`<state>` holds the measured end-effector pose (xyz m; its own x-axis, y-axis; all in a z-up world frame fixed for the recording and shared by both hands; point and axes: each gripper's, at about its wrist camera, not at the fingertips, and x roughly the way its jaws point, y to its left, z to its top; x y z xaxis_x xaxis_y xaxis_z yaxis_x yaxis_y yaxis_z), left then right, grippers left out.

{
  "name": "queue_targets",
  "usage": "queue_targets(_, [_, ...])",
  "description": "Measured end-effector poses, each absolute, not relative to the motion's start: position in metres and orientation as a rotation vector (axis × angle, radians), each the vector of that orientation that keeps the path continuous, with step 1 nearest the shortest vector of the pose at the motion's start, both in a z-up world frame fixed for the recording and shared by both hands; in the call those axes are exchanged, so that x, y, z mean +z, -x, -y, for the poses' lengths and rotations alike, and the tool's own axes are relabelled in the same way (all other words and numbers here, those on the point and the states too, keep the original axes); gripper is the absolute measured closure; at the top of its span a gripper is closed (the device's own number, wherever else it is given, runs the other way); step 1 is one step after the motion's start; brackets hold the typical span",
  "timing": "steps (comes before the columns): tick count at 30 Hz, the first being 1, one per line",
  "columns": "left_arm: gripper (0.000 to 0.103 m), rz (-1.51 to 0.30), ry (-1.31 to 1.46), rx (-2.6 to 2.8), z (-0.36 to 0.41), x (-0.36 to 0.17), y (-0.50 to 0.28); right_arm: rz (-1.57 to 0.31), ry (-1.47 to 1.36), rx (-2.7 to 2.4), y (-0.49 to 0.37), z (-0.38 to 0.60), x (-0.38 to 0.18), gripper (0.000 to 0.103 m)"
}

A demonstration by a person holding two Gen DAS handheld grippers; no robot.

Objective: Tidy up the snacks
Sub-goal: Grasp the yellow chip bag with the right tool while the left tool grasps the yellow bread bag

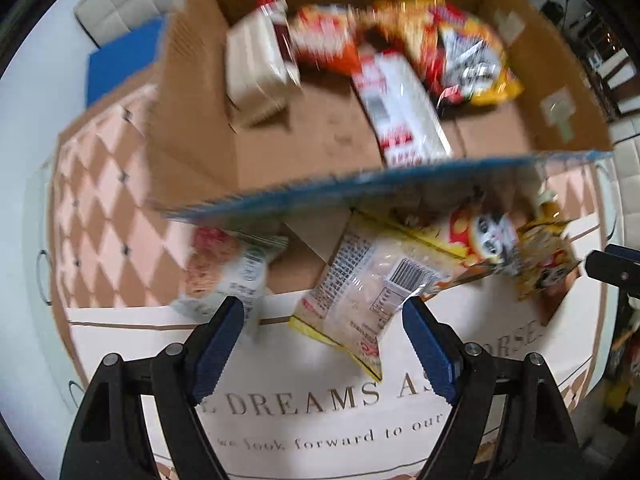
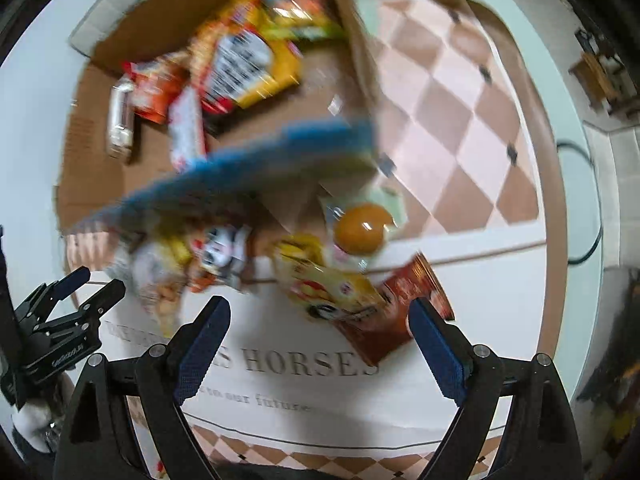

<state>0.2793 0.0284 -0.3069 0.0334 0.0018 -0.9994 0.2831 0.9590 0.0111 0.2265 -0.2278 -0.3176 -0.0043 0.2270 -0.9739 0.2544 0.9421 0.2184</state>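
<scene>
An open cardboard box (image 1: 332, 140) with a blue front rim holds several snack packs, among them a white and red box (image 1: 400, 104) and a yellow bag (image 1: 468, 52). Loose snacks lie on the table in front of it: a clear bag with a barcode (image 1: 360, 292), a green-white pack (image 1: 224, 268), a panda pack (image 1: 488, 236). My left gripper (image 1: 322, 320) is open and empty just before the clear bag. My right gripper (image 2: 320, 320) is open and empty over a yellow pack (image 2: 324, 284) and a red-brown pack (image 2: 404, 312). The box also shows in the right wrist view (image 2: 96, 176).
A checkered tablecloth with printed words (image 1: 304, 400) covers the white table. An orange jelly cup (image 2: 360, 228) lies by the box's corner. The left gripper shows at the left edge of the right wrist view (image 2: 92, 284). A blue object (image 1: 120, 60) and a chair stand behind the box.
</scene>
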Motion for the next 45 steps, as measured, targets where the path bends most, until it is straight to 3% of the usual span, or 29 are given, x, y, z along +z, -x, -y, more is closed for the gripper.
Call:
queue_targets(2, [0.022,-1.554,-0.215,-0.237,-0.025,-0.320,-0.283,-1.595,-0.382,-0.011,-0.224,0.226,-0.330,0.010])
queue_targets(3, [0.022,-1.699,-0.186,-0.328,-0.023,-0.326,-0.284,-1.602,-0.376,-0.009,-0.223,0.224,-0.335,0.010])
queue_targets(11, [0.022,-1.762,-0.121,-0.383,0.002,-0.336,-0.270,-1.634,-0.261,-0.021,-0.235,0.203,-0.365,0.012])
queue_targets(13, [0.022,-1.778,-0.123,-0.388,0.003,-0.339,-0.263,-1.636,-0.226,-0.025,-0.239,0.198,-0.370,0.025])
queue_targets(14, [0.022,-1.783,-0.138,-0.380,0.003,-0.340,-0.261,-1.639,-0.199,-0.029,-0.241,0.195,-0.374,0.040])
queue_targets(21, [0.022,-1.782,-0.165,-0.337,-0.021,-0.339,-0.255,-1.660,-0.266,-0.032,-0.227,0.197,-0.373,0.050])
queue_targets(26, [0.022,-1.810,-0.099,-0.350,-0.038,-0.346,-0.259,-1.741,-0.479,0.008,-0.196,0.211,-0.388,0.050])
queue_targets(29, [0.022,-1.837,-0.063,-0.371,-0.036,-0.358,-0.266,-1.767,-0.548,0.003,-0.183,0.216,-0.397,0.045])
queue_targets(39, [0.022,-1.860,0.014,-0.364,-0.022,-0.389,-0.286,-1.762,-0.562,-0.011,-0.189,0.207,-0.402,0.036])
queue_targets(40, [0.025,-1.851,0.010,-0.360,-0.020,-0.390,-0.286,-1.767,-0.556,-0.015,-0.189,0.205,-0.404,0.036])
queue_targets(43, [0.051,-1.806,-0.031,-0.343,-0.001,-0.378,-0.276,-1.774,-0.529,-0.029,-0.189,0.198,-0.408,0.036])
queue_targets(45, [0.057,-1.802,-0.029,-0.337,0.003,-0.373,-0.272,-1.761,-0.502,-0.042,-0.191,0.190,-0.409,0.040])
